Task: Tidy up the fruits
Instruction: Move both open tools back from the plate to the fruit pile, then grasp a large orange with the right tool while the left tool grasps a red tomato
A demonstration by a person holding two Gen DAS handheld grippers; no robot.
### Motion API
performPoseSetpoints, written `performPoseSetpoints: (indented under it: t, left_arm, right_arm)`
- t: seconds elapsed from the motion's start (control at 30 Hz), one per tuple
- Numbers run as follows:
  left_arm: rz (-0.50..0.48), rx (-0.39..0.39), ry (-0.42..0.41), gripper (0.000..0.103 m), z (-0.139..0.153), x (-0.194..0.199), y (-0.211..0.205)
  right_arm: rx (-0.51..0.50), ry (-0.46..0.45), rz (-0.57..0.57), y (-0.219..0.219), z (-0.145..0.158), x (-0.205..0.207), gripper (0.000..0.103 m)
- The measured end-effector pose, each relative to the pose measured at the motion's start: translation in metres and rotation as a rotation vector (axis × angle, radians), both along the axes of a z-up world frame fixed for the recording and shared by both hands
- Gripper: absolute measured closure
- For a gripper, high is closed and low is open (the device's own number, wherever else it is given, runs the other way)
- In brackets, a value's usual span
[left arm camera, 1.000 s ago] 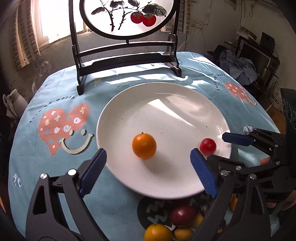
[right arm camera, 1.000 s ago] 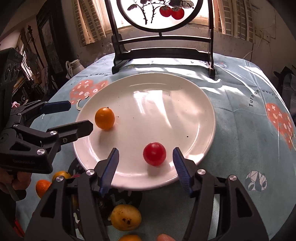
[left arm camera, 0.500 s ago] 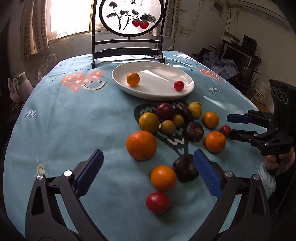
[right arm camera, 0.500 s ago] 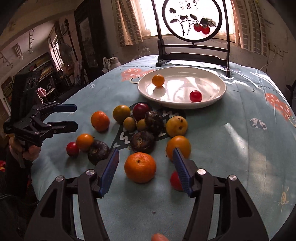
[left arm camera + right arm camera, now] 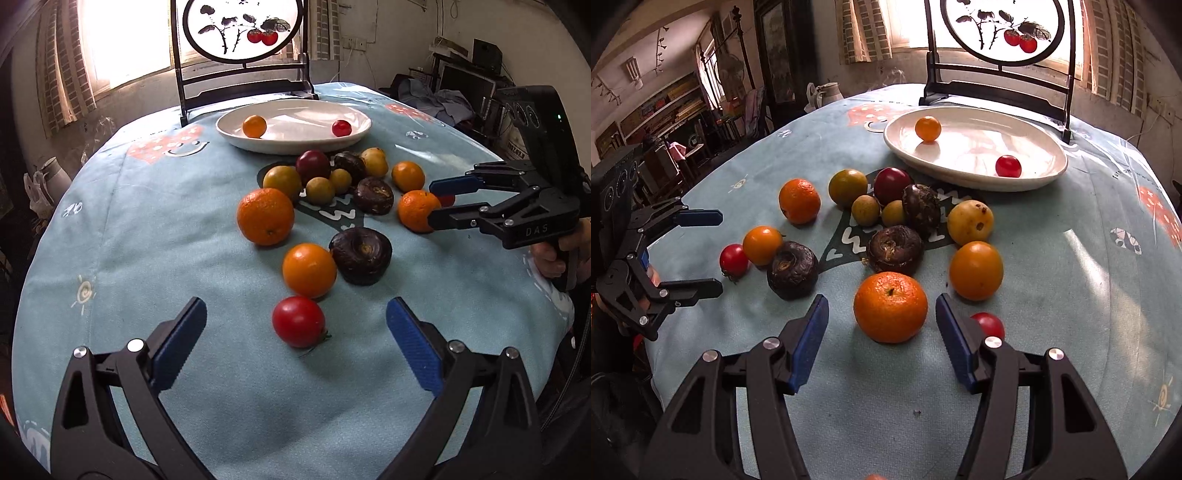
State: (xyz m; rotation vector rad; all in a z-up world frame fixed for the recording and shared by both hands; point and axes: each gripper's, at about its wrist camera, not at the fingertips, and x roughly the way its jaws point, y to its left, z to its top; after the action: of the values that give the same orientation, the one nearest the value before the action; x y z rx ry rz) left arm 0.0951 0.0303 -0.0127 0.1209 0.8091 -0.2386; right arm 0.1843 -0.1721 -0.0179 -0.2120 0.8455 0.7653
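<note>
The left claw [image 5: 295,347] gapes wide and empty over the red tomato [image 5: 298,321]; lower it squarely and pinch gently (soft skin). The right claw [image 5: 882,339], equally open and empty, brackets a tangerine [image 5: 890,306]. The plate [image 5: 1045,173] waits at the desk's far side.

Light-blue tablecloth [image 5: 155,236], white plate [image 5: 295,146], blue-padded claws.

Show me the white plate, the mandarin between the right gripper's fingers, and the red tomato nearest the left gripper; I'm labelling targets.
white plate [image 5: 1027,181]: right wrist view, near rim.
mandarin [image 5: 890,307]: right wrist view, middle.
red tomato [image 5: 298,321]: left wrist view, middle.
</note>
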Motion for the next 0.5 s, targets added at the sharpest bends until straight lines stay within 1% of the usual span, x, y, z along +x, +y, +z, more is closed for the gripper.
performPoseSetpoints:
  t: [0.07, 0.17, 0.27, 0.37, 0.4, 0.43, 0.5]
  left_arm:
    - [-0.016, 0.016, -0.004, 0.004, 0.000, -0.001, -0.003]
    - [-0.027, 0.015, -0.008, 0.004, 0.000, -0.003, -0.003]
    - [-0.029, 0.004, 0.005, 0.004, -0.001, -0.001, -0.001]
    - [-0.028, -0.005, 0.016, 0.004, -0.002, 0.000, 0.000]
    - [-0.027, -0.007, 0.020, 0.004, -0.002, 0.000, 0.000]
    - [-0.027, -0.010, 0.027, 0.004, -0.003, 0.000, 0.001]
    - [-0.030, -0.019, 0.039, 0.004, -0.004, 0.002, 0.003]
  right_arm:
    - [-0.015, 0.019, -0.009, 0.002, -0.003, 0.003, 0.042]
    - [-0.031, 0.042, -0.017, 0.004, -0.007, 0.008, 0.042]
    - [-0.049, 0.036, -0.002, 0.010, -0.008, 0.007, 0.042]
    - [-0.085, 0.021, -0.006, 0.016, -0.010, 0.006, 0.049]
    - [-0.087, 0.019, -0.016, 0.015, -0.010, 0.007, 0.053]
    - [-0.082, 0.022, -0.025, 0.013, -0.010, 0.008, 0.057]
    - [-0.056, 0.038, -0.033, 0.008, -0.010, 0.011, 0.059]
